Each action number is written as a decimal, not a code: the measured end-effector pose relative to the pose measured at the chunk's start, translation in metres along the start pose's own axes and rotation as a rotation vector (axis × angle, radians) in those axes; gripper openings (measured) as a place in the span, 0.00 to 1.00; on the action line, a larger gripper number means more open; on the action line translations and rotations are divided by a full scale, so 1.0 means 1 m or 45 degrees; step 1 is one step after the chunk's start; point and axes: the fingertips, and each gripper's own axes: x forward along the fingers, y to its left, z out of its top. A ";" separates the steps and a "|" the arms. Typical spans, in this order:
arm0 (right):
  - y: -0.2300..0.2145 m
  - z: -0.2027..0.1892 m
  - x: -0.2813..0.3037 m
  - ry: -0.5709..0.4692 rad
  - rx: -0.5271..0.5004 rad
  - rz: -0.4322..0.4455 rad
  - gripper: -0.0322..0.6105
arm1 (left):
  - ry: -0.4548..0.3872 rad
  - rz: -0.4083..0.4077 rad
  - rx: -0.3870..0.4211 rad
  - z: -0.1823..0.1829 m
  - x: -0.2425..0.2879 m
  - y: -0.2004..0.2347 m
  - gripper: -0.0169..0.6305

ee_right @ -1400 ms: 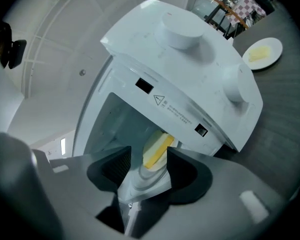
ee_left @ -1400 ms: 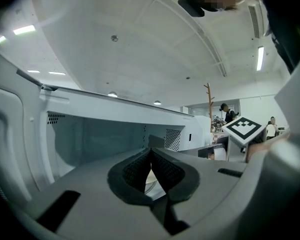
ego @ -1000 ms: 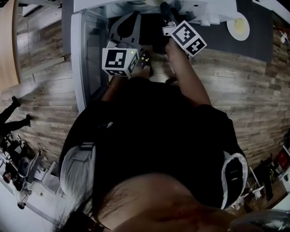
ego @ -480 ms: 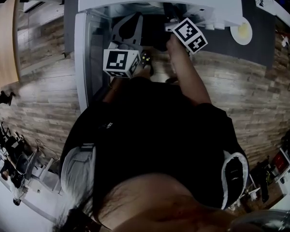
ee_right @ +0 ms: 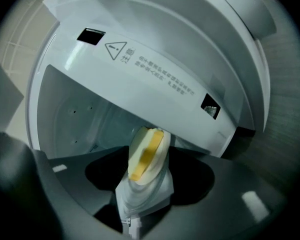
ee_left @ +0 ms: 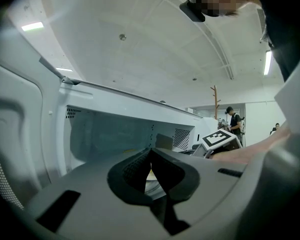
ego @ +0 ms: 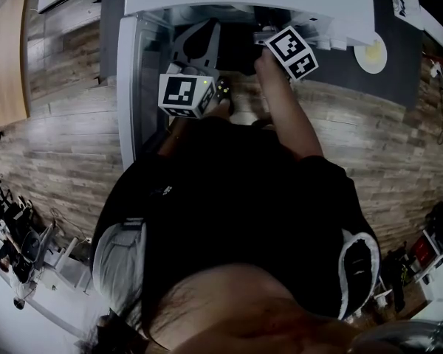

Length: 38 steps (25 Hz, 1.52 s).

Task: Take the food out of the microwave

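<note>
White plate (ee_right: 146, 190) seen edge-on, pale yellow food (ee_right: 141, 160) on it, right gripper (ee_right: 150, 178) clamped on plate at microwave (ee_right: 155, 84) mouth, left gripper (ee_left: 151, 171) jaws pressed together, empty

both my claws, left claw (ee_left: 151, 170) and right claw (ee_right: 142, 176): matt grey plastic. microwave (ee_right: 155, 79) shell: smooth glossy white. plate (ee_right: 145, 194): smooth white. floor (ego: 59, 146): matt wood planks.
</note>
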 end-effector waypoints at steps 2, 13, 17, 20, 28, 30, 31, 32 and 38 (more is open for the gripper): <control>-0.001 0.001 0.001 -0.011 0.013 -0.012 0.39 | 0.005 0.002 -0.008 0.000 -0.001 0.001 0.04; -0.019 0.002 0.000 -0.039 0.059 -0.110 0.11 | -0.009 0.011 -0.010 0.002 -0.003 0.007 0.04; -0.021 0.004 -0.002 -0.051 0.097 -0.100 0.09 | 0.019 0.011 -0.003 0.000 -0.004 0.005 0.04; -0.022 0.004 -0.005 -0.069 0.151 -0.070 0.08 | 0.020 0.010 0.006 -0.001 -0.005 0.004 0.04; -0.012 0.002 -0.013 -0.112 0.213 0.036 0.06 | 0.023 0.001 0.000 -0.004 -0.009 0.002 0.04; -0.011 0.003 -0.016 -0.122 0.233 0.060 0.06 | 0.026 -0.003 0.003 -0.005 -0.009 0.001 0.04; -0.010 0.003 -0.017 -0.127 0.244 0.071 0.06 | 0.025 -0.004 0.001 -0.005 -0.009 0.000 0.04; -0.010 0.003 -0.019 -0.131 0.256 0.081 0.06 | 0.024 -0.006 -0.003 -0.005 -0.009 -0.001 0.04; -0.011 0.003 -0.029 -0.158 0.345 0.144 0.06 | 0.016 -0.013 0.008 -0.004 -0.010 -0.007 0.04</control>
